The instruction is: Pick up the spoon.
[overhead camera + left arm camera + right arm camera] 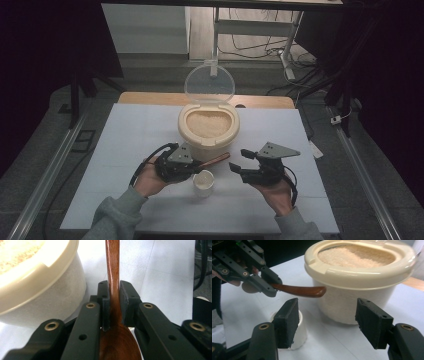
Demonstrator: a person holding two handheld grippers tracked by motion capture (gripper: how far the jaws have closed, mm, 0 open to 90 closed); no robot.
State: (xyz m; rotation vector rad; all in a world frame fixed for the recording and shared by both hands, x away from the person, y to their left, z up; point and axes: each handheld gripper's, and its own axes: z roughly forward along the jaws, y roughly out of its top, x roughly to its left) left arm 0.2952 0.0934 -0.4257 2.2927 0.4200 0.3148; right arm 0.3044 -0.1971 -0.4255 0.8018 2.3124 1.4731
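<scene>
Left tongs (199,165) pinch brown wooden spoon (215,161) near bowl end, handle pointing toward right tongs (239,161), just in front of cream rice container (208,131). Right tongs spread, holding nothing. Small white cup (203,182) on counter (130,145) below spoon. Container's clear lid (209,82) raised.

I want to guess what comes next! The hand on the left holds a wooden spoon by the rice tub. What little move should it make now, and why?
Probably the open right gripper should close on the spoon's free handle end. The left gripper clamps the spoon right by its bowl, too close for scooping rice from the open tub into the small white cup.
</scene>
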